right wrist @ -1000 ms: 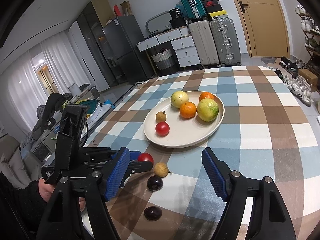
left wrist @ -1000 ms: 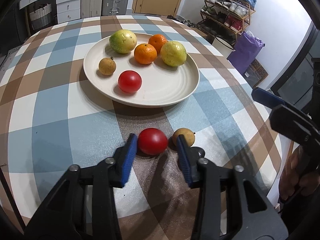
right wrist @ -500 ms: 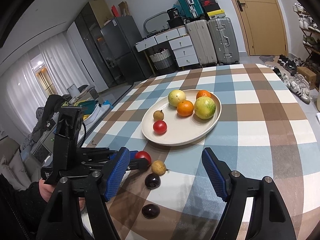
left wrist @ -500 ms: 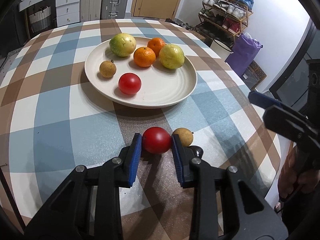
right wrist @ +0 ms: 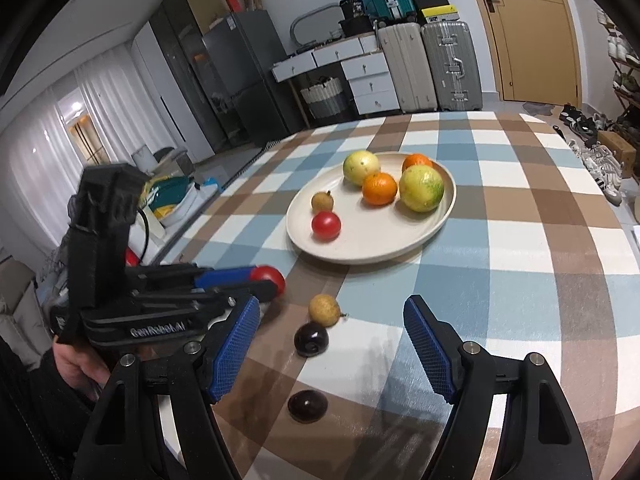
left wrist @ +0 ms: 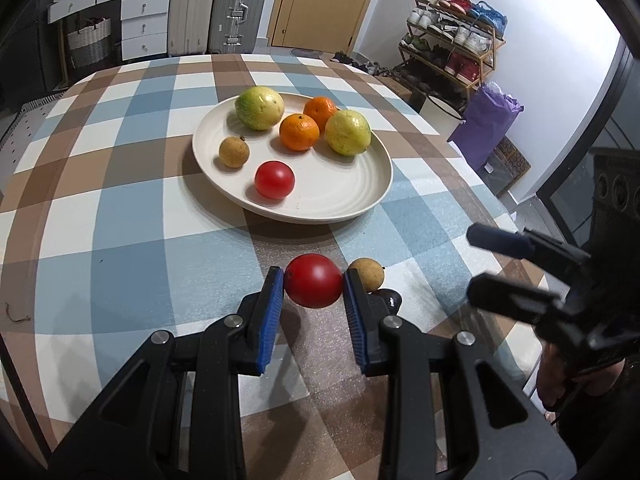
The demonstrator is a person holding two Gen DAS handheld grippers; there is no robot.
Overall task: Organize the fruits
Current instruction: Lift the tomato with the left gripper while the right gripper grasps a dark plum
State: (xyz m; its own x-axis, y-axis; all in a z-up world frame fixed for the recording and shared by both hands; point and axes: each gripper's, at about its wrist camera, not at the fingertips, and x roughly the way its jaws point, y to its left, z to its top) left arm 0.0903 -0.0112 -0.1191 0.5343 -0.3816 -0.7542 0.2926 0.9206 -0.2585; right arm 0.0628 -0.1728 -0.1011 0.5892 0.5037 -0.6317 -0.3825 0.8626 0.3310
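Note:
My left gripper (left wrist: pixel 313 285) is shut on a red tomato (left wrist: pixel 314 286) and holds it just above the checked tablecloth; it also shows in the right wrist view (right wrist: pixel 269 274). A small tan fruit (left wrist: pixel 367 274) and a dark fruit (left wrist: pixel 390 299) lie just right of it. The cream plate (left wrist: pixel 352 196) further back holds two green-yellow fruits, two oranges, a tan fruit and a red tomato (left wrist: pixel 275 179). My right gripper (right wrist: pixel 332 350) is open and empty, hovering over the tan fruit (right wrist: pixel 324 309) and two dark fruits (right wrist: pixel 311 339) (right wrist: pixel 307 406).
The round table's edge (left wrist: pixel 496 208) runs close on the right. Suitcases (right wrist: pixel 424 64), drawers and a shoe rack (left wrist: pixel 452 52) stand beyond the table. The right gripper shows at the right in the left wrist view (left wrist: pixel 532 272).
My left gripper closed on the red tomato and lifted it slightly off the cloth. The right gripper stayed open and drifted a little.

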